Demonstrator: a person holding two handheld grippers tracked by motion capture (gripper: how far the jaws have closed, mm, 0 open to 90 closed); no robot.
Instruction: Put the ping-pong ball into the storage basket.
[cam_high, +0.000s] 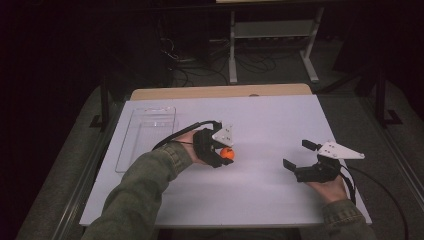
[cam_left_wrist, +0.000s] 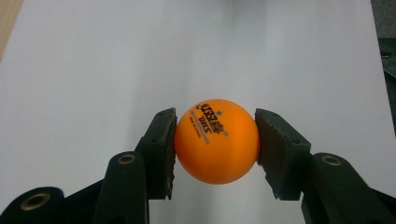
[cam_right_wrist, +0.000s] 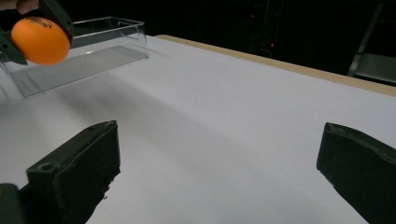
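Note:
An orange table-tennis ball (cam_left_wrist: 216, 141) with dark print is clamped between the two black pads of my left gripper (cam_left_wrist: 215, 145), which is shut on it. From above, that gripper (cam_high: 226, 154) holds the ball (cam_high: 228, 153) over the middle of the white sheet (cam_high: 260, 125), right of a clear tray. The ball (cam_right_wrist: 40, 40) also appears at the top left of the right gripper view, lifted off the sheet. My right gripper (cam_high: 296, 155) rests at the right of the sheet, its jaws wide apart with nothing between them (cam_right_wrist: 219, 172).
A clear plastic tray (cam_high: 147, 137) lies empty along the left side of the sheet, and its wall (cam_right_wrist: 84, 51) stands behind the held ball. Wooden table edge (cam_high: 220, 92) runs at the back. Dark floor, cables and a white frame (cam_high: 272, 30) lie beyond.

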